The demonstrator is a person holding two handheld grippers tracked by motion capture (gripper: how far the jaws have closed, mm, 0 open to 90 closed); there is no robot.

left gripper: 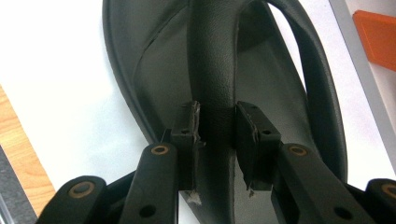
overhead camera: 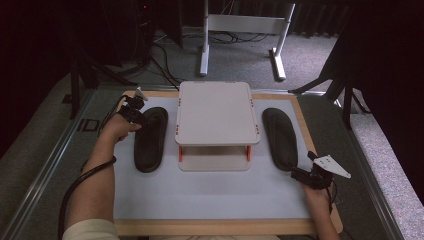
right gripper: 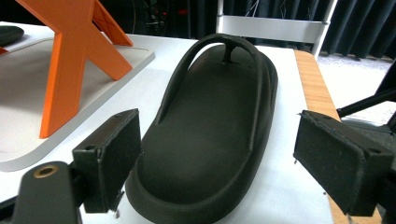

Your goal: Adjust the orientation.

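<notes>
Two black flip-flops lie on the white mat, one on each side of a small white rack. My left gripper [overhead camera: 137,116] is over the toe end of the left flip-flop [overhead camera: 150,140]. In the left gripper view, the gripper [left gripper: 217,116] is shut on that flip-flop's strap [left gripper: 212,56], and its pads [left gripper: 189,126] press the strap from both sides. My right gripper [overhead camera: 300,172] hovers just behind the heel of the right flip-flop [overhead camera: 281,137]. In the right gripper view it [right gripper: 224,154] stands wide open, with the heel of that flip-flop [right gripper: 210,121] ahead between its jaws and untouched.
The white two-level rack [overhead camera: 216,112] with orange supports [right gripper: 70,60] stands mid-table between the flip-flops. The mat lies on a wooden board [overhead camera: 330,150] whose edge runs close to the right gripper. A white table frame [overhead camera: 240,30] stands on the floor beyond.
</notes>
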